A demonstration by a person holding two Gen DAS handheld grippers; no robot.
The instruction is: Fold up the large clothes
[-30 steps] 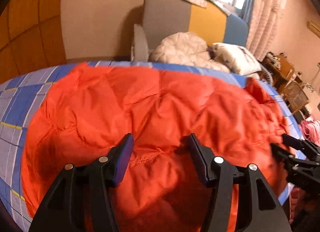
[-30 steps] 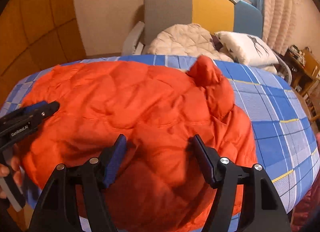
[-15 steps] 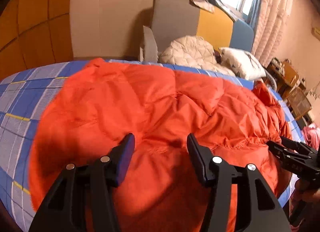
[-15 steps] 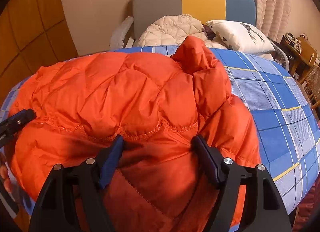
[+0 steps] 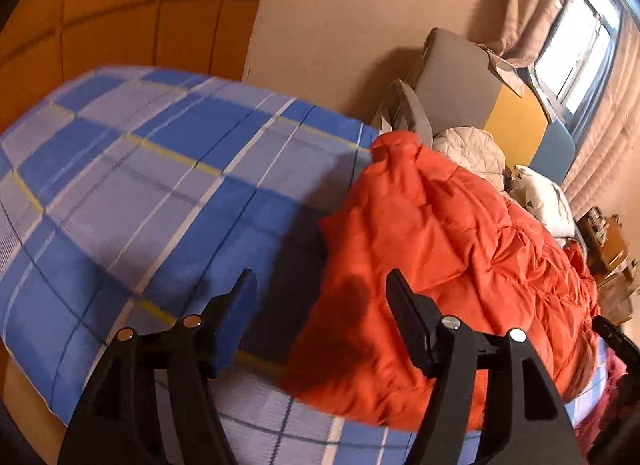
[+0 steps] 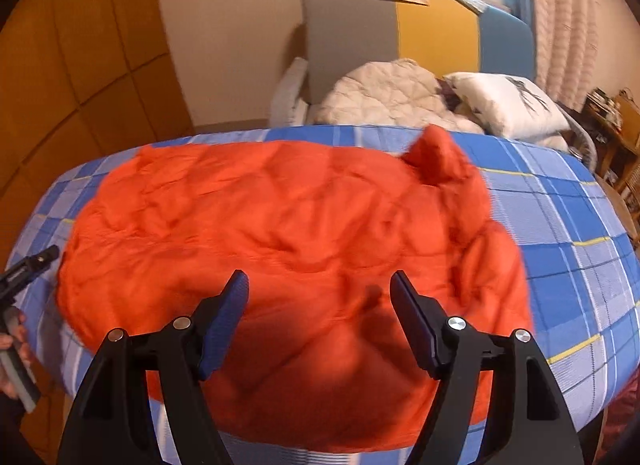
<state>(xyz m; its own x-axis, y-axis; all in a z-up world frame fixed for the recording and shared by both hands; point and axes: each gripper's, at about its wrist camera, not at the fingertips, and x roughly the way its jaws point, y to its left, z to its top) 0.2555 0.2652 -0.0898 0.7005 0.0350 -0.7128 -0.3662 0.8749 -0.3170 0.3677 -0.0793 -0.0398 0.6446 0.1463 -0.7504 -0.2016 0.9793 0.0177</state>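
An orange quilted down jacket (image 6: pixel 280 217) lies folded in a wide bundle across the bed's blue plaid sheet (image 6: pixel 560 225), with a raised lump at its far right. My right gripper (image 6: pixel 319 277) hovers open over the jacket's near edge, nothing pinched. My left gripper (image 5: pixel 320 277) is at the jacket's (image 5: pixel 460 249) left end with its jaws opening. One finger is over the orange fabric and the other over bare sheet (image 5: pixel 160 185), with no cloth pressed between them. The left gripper (image 6: pixel 28 269) also shows at the left edge of the right wrist view.
Beyond the bed stands a grey, yellow and blue armchair (image 6: pixel 400 33) holding a cream quilted garment (image 6: pixel 384 93) and a white pillow (image 6: pixel 508 105). An orange padded wall (image 6: pixel 80 65) is at the left. Wooden shelves (image 6: pixel 616 121) and curtains stand at the right.
My left gripper swung left from over the jacket's middle to its left end, rolled, and its jaws spread wider. My right gripper drew back slightly from the hem.
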